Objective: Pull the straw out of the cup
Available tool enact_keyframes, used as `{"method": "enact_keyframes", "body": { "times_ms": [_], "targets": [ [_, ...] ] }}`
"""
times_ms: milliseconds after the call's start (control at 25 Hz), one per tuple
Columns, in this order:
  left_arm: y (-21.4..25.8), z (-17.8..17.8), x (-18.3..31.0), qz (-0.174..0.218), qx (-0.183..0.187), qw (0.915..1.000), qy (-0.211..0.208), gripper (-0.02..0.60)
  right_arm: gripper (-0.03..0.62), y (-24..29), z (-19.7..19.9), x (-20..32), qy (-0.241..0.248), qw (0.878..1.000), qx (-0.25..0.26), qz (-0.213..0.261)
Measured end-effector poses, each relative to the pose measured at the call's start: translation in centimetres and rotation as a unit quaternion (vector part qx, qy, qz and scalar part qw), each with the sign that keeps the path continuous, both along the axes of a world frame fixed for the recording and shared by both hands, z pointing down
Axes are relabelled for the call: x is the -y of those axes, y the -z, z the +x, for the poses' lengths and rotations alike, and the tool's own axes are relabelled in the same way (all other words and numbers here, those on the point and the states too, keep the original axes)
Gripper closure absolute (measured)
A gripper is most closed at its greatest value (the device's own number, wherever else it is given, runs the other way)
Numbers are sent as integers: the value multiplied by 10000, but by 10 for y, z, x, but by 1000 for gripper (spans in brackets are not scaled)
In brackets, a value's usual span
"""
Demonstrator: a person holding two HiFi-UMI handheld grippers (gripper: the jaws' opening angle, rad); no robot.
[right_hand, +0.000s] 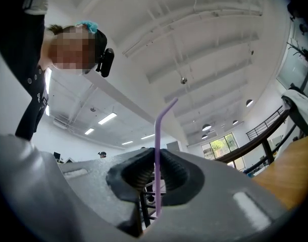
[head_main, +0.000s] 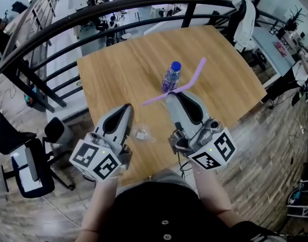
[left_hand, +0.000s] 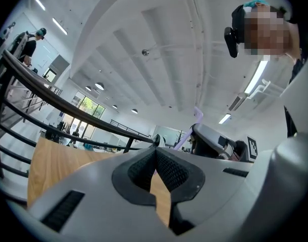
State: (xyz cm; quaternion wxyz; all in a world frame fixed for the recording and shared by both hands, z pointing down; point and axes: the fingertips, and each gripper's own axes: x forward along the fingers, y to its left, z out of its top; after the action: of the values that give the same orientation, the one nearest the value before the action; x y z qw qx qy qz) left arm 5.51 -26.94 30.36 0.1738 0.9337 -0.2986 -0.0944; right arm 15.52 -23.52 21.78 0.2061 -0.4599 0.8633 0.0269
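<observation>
Noted a wooden bench (head_main: 113, 79) filling the middle of the head view, with a dark curved railing (head_main: 118, 6) behind its far edge.

Left hand-held gripper (head_main: 127, 108) at the near left of the bench, pointing away. In the left gripper view (left_hand: 155, 154), seen with pads meeting at the tips and nothing between them; only bench wood in the slot lower down. Closed, empty.

Right hand-held gripper (head_main: 170, 96) at the near right, nose raised. In the right gripper view (right_hand: 155, 155), seen with jaws clamped on the straw.

Small water bottle (head_main: 170, 76) with a blue cap, upright near the bench centre, just beyond the right gripper's tips.

Clear cup (head_main: 141, 133) on the bench between the two grippers, just beside the left one. Cannot tell whether upright or tipped.

Purple straw (head_main: 189, 82) pinched crosswise at the right gripper's tips, apart from the cup. Short end poking out to the left of the jaws, toward the left gripper; long end bending and running up and right past the bottle. Same straw in the right gripper view (right_hand: 156, 135), rising straight from between the pads, top bent over to the right. Also glimpsed from the left gripper view (left_hand: 198, 116), beside the other gripper.
</observation>
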Motion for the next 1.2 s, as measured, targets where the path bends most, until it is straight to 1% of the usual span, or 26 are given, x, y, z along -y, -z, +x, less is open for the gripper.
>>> {"method": "enact_keyframes", "body": {
  "times_ms": [200,400,640,840,960,1200],
  "targets": [
    [8,7,-2,165,-104,9998,-87,569,562,5,12,-15,-212,9992,112,317],
    [9,10,-5,208,-126,9996,-142,571,562,5,24,-25,-511,9973,300,424],
    [2,20,-15,156,-50,9995,-261,571,562,-5,35,-31,-646,9964,438,334],
    [-2,22,-21,104,-41,9993,-360,571,562,-13,33,-30,-599,9969,462,232],
    [-6,20,-22,61,-53,9994,-322,569,562,-18,31,-29,-550,9973,450,184],
    [-18,19,-20,-196,108,9995,-239,571,562,-19,33,-28,-602,9971,429,152]
  ]
}}
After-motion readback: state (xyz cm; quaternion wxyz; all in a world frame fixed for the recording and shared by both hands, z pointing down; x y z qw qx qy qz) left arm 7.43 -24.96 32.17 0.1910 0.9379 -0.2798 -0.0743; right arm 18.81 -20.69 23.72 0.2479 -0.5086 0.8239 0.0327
